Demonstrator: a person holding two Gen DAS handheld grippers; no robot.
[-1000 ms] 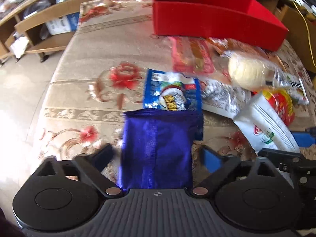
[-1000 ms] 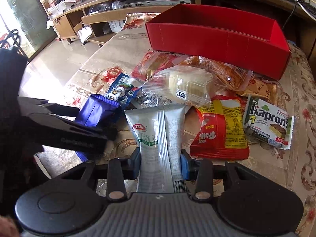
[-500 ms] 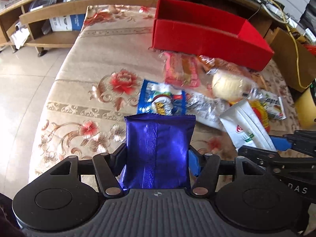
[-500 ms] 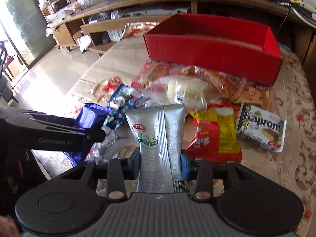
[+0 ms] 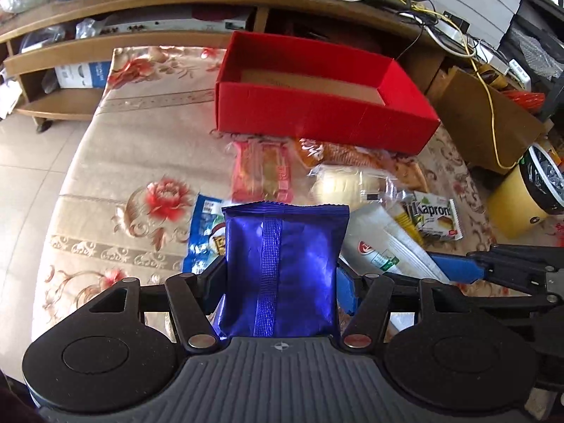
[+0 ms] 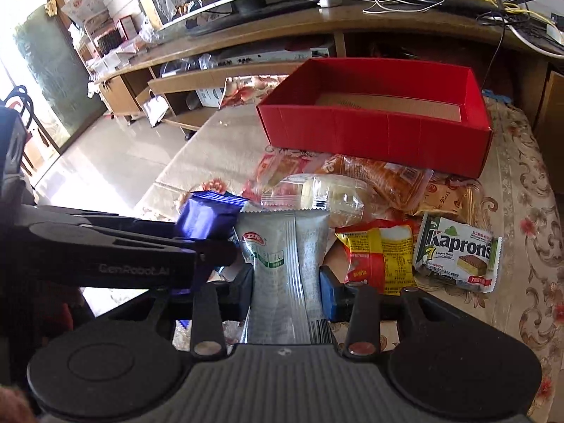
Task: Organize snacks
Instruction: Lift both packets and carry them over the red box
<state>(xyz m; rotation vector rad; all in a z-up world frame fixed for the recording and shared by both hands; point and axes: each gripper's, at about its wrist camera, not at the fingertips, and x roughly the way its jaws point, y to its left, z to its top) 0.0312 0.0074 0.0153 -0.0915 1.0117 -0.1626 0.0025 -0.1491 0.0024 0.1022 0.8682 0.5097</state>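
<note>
My left gripper (image 5: 282, 278) is shut on a shiny blue snack packet (image 5: 282, 268) and holds it above the table. My right gripper (image 6: 287, 282) is shut on a white-and-grey snack pouch (image 6: 282, 268), also lifted. The left gripper and its blue packet (image 6: 208, 215) show at the left of the right wrist view. The open red box (image 5: 317, 112) (image 6: 373, 134) stands at the far side of the table, its cardboard floor bare. Loose snacks lie in front of it: a Kaprons wafer pack (image 6: 458, 250), a red-yellow packet (image 6: 380, 253), a clear-wrapped bun (image 6: 324, 194).
The table has a floral cloth (image 5: 141, 176). A blue-white packet (image 5: 204, 232) and a red packet (image 5: 262, 172) lie on it. A wooden TV bench (image 5: 141, 35) with cables stands behind. A cardboard box (image 5: 486, 120) and a yellow bin (image 5: 528, 190) stand at the right.
Both grippers have risen and tilted up, each with its packet, so the red box's inside now shows. The left gripper closed on the blue packet a second ago.
</note>
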